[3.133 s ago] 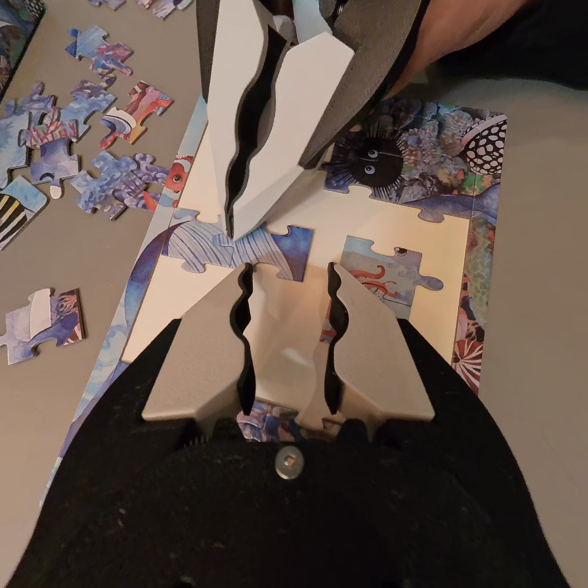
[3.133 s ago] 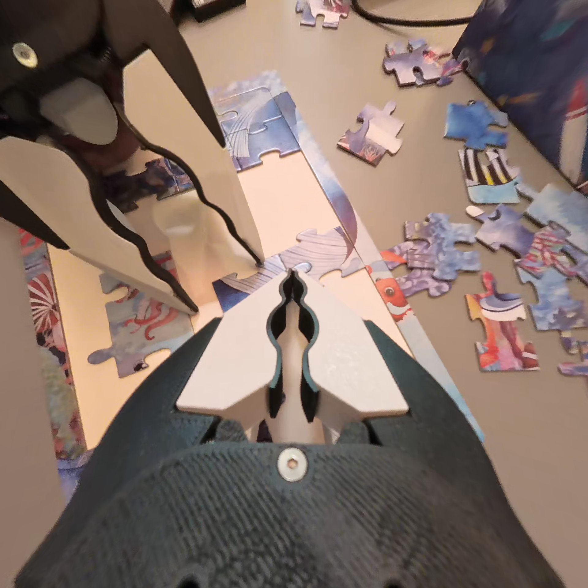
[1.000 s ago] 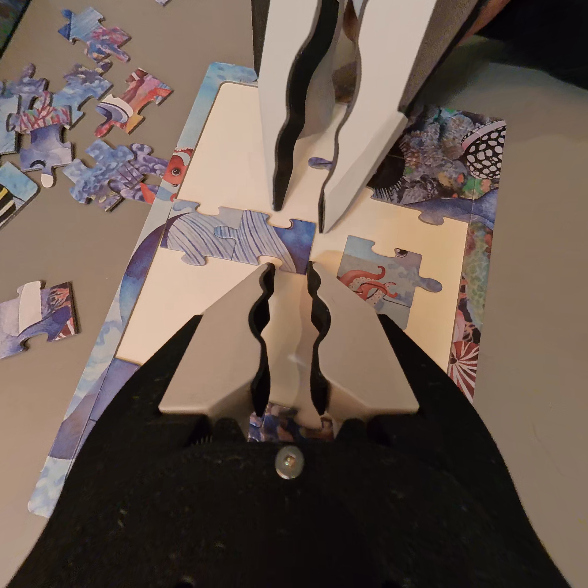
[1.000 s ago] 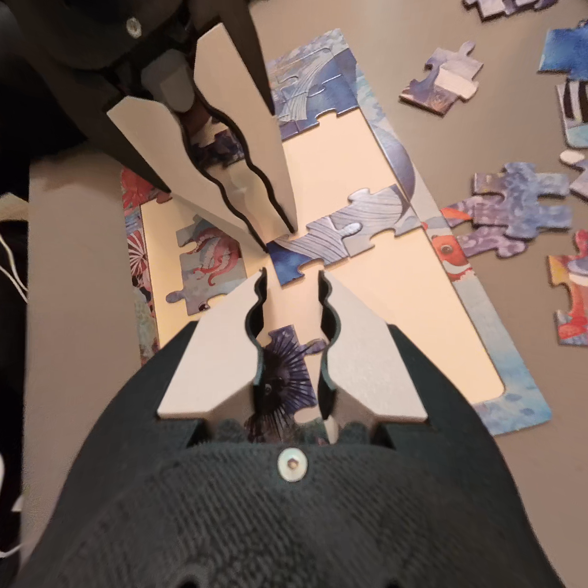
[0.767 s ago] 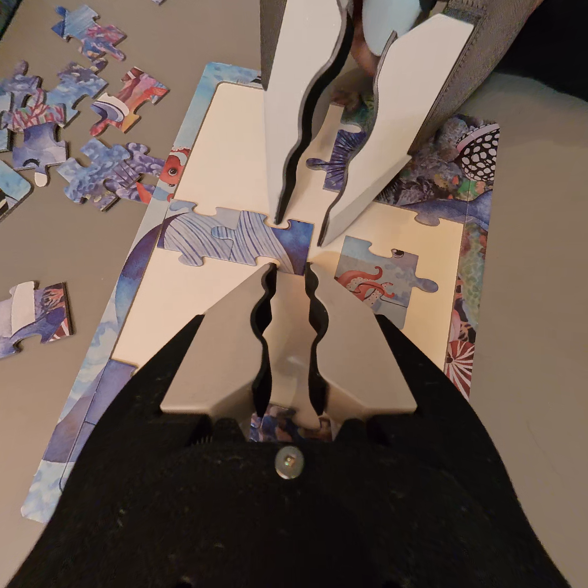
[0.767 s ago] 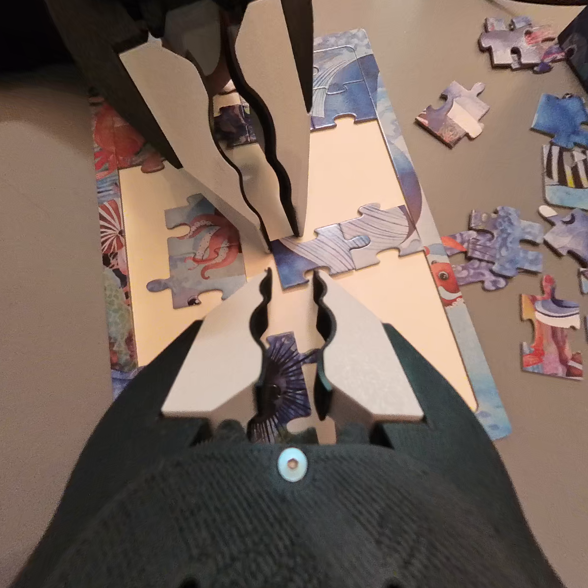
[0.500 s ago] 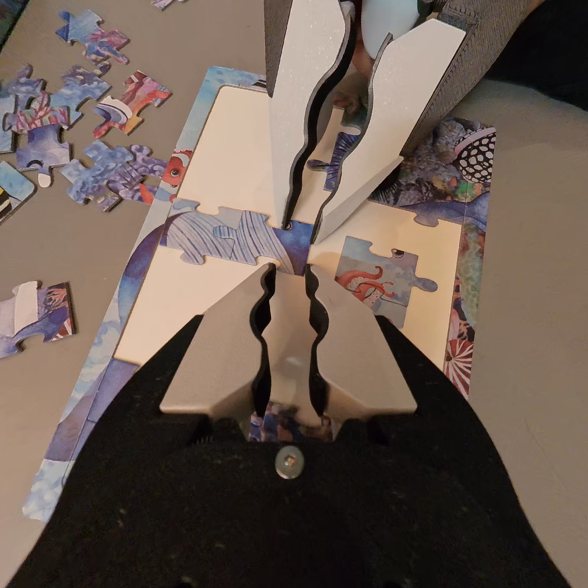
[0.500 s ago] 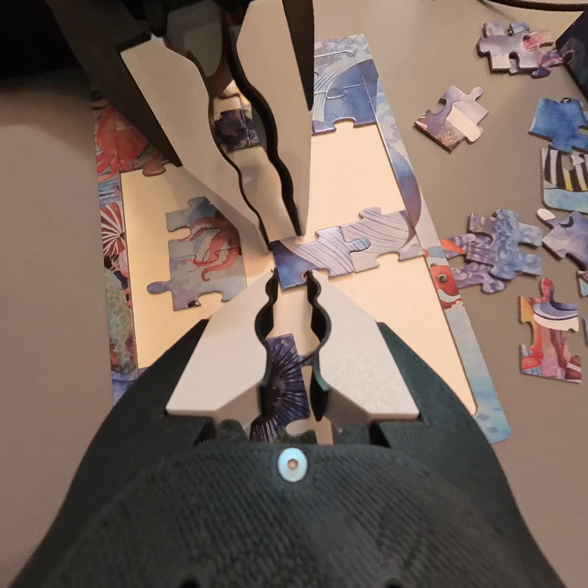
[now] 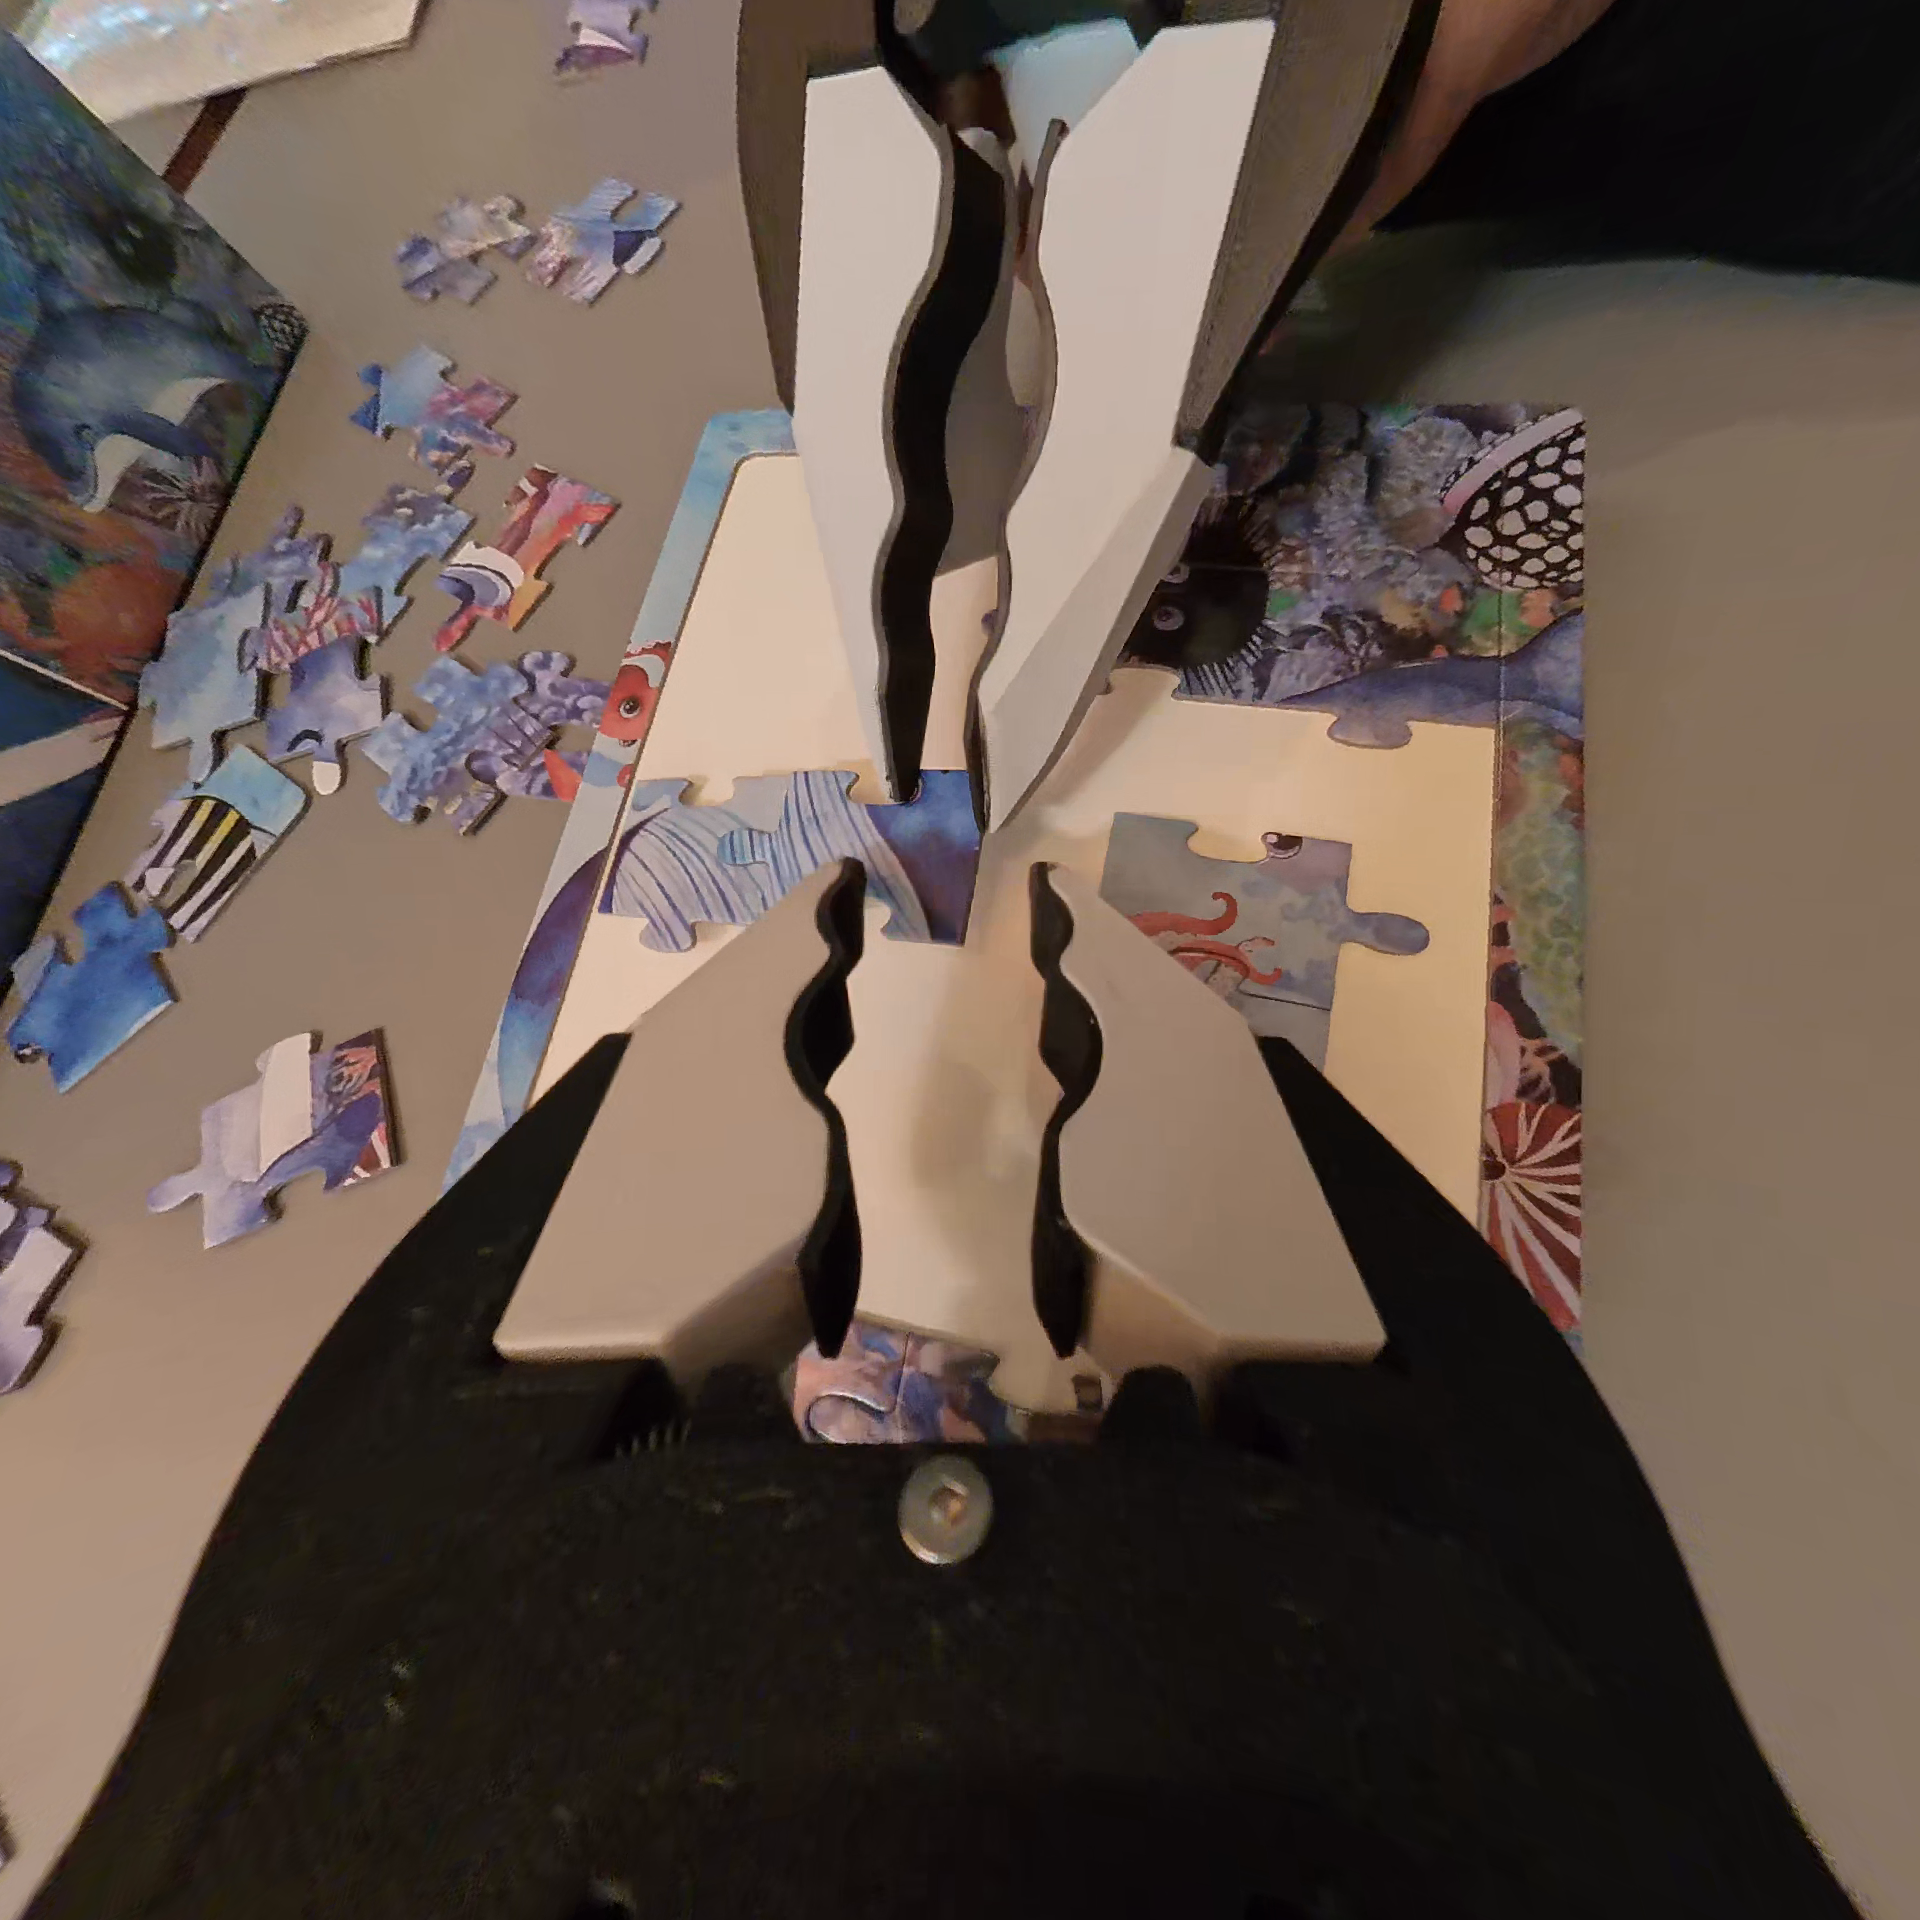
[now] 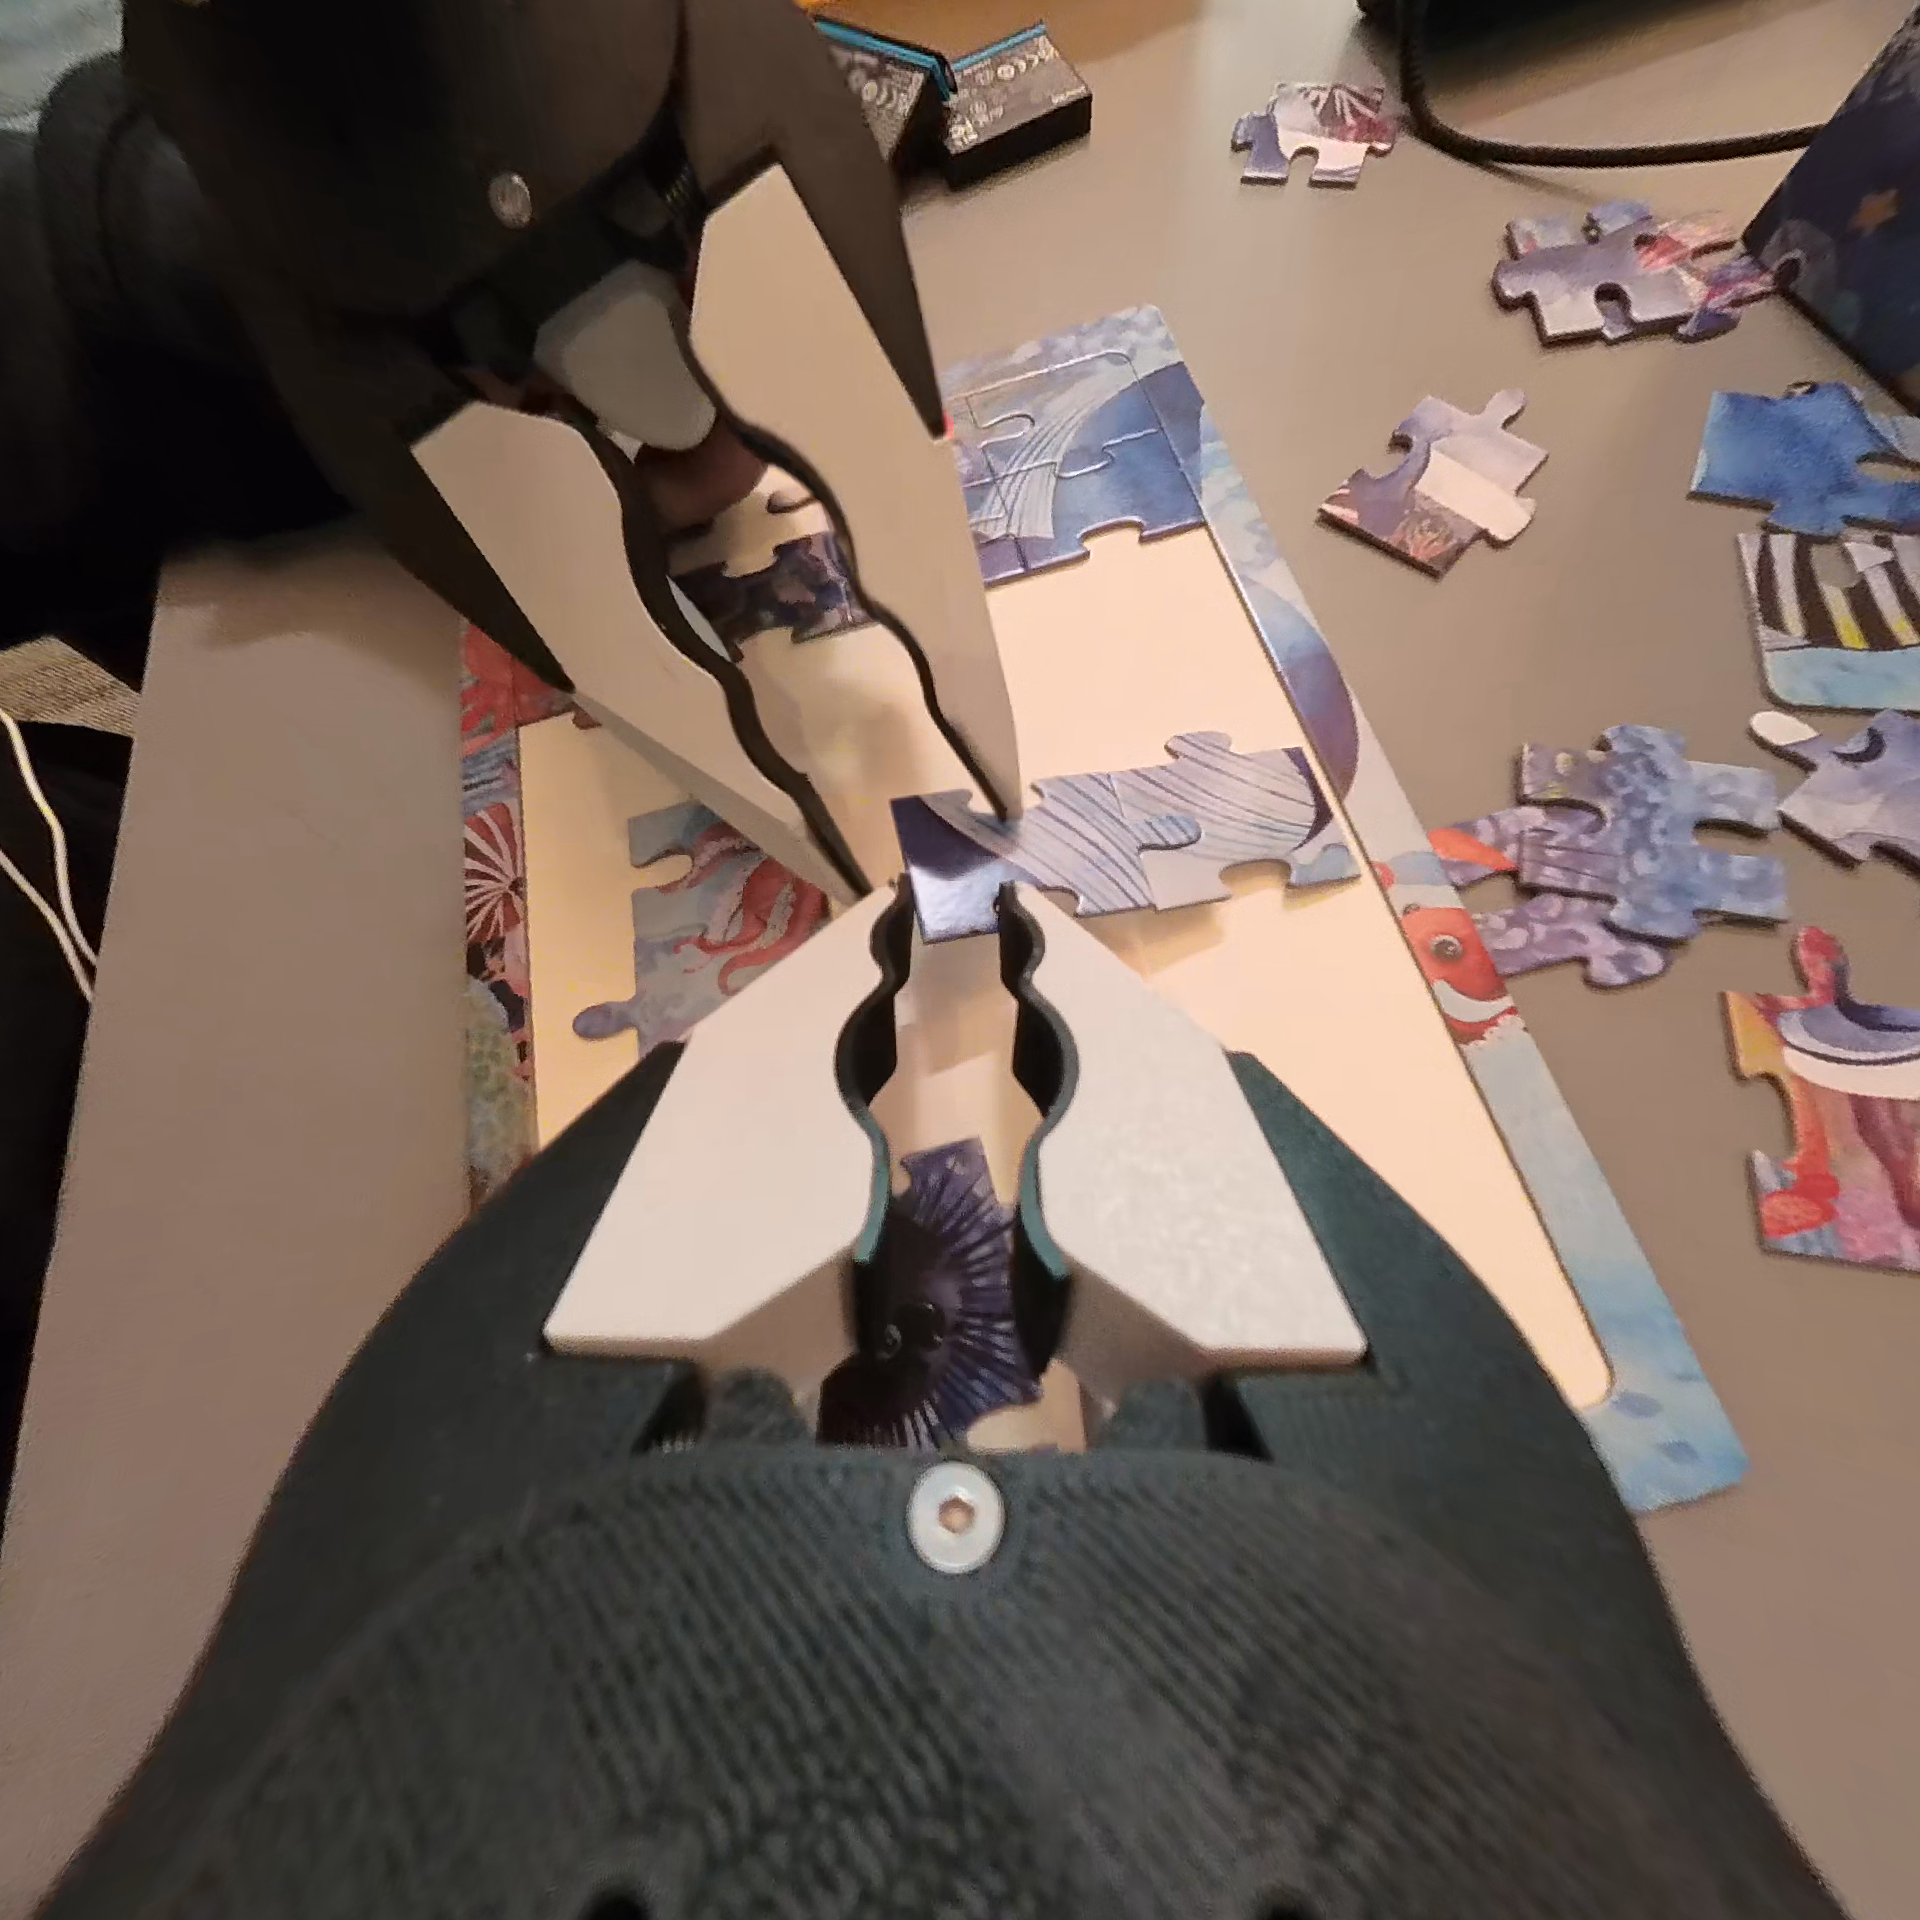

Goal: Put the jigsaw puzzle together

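Observation:
The puzzle tray (image 9: 748, 582) lies on the table with a cream bare middle and a printed border. Two joined blue striped pieces (image 9: 800, 862) lie across it, and an octopus piece (image 9: 1236, 914) lies to their right. My left gripper (image 9: 945, 883) is open, one tip on the striped pieces' near edge and the other on bare tray. My right gripper (image 9: 940, 805) comes from the far side, narrowly open, its tips straddling the dark blue corner. In the right wrist view that gripper (image 10: 951, 899) stands over the same corner of the striped pieces (image 10: 1122, 842), facing the left gripper (image 10: 925, 847).
Several loose pieces (image 9: 468, 717) lie on the grey table left of the tray, beside the puzzle box (image 9: 104, 416). They also show in the right wrist view (image 10: 1642, 831). Small black boxes (image 10: 997, 104) and a black cable (image 10: 1558, 145) lie at the far edge. Fitted sea-urchin pieces (image 9: 1195, 613) fill the tray's corner.
My left gripper has opened a little wider. Both views now take in more of the table. The striped pieces and the octopus piece have stayed in place.

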